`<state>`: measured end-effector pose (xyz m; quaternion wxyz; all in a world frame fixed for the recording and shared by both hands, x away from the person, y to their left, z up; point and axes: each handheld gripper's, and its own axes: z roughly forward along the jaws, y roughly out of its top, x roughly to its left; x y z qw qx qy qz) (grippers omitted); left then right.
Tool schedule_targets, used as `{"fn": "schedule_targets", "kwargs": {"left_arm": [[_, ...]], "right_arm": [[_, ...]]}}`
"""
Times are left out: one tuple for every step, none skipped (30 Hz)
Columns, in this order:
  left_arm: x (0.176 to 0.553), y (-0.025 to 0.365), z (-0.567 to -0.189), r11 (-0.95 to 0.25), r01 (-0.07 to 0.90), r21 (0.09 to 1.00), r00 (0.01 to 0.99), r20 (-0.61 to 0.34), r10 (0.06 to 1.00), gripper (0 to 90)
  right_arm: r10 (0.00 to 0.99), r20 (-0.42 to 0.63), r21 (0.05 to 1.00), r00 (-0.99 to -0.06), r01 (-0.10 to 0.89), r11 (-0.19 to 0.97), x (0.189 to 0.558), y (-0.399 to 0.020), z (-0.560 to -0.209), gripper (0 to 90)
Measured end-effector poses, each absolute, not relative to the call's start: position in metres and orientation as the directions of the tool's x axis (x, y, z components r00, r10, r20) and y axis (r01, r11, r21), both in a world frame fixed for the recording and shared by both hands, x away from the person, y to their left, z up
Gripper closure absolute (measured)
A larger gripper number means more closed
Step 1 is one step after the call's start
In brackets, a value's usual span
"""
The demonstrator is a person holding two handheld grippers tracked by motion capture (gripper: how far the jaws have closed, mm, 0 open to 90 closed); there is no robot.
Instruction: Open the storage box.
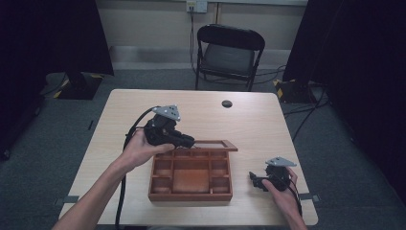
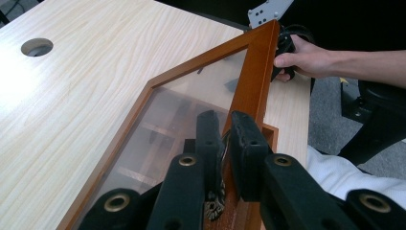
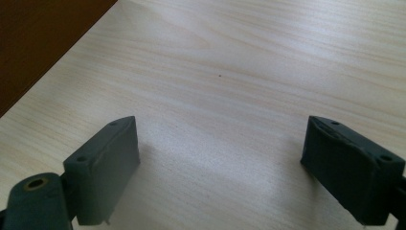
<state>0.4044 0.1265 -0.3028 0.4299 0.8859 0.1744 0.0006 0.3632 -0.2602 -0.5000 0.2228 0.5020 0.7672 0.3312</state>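
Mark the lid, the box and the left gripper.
lid [image 2: 253,72], left gripper view, on its wooden frame rail.
box [image 1: 190,196], high view, on its front wall.
left gripper [image 2: 225,139], left gripper view, between its fingertips.

Black folding chair [image 1: 230,53] on grey carpet [image 1: 143,79] behind table [image 1: 258,115]

One desk [image 1: 124,110] carries one wooden box [image 1: 190,195] with one glass lid [image 2: 158,115] raised. The box holds one large middle compartment, with small compartments around it: four along the far side and three down each flank, as far as the high view lets them be counted. Two hand-held grippers are here, the left hand-held gripper [image 2: 225,132] and the right hand-held gripper [image 3: 220,167], each in one hand. One folding chair [image 1: 229,55] stands beyond the desk, whose top has one round hole [image 1: 227,103].
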Motion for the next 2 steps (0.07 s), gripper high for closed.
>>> {"fn": "schedule_targets", "kwargs": {"left_arm": [[0.4045, 0.1265, -0.3026, -0.57, 0.307, 0.762, 0.939, -0.147, 0.31, 82.6], [0.4046, 0.1264, -0.3026, -0.568, 0.306, 0.764, 0.939, -0.146, 0.311, 82.6]], "right_arm": [[0.918, -0.009, 0.732, -0.397, 0.623, 0.277, 0.3632, -0.2602, -0.5001, 11.7], [0.918, -0.009, 0.732, -0.397, 0.623, 0.277, 0.3632, -0.2602, -0.5, 11.7]]}}
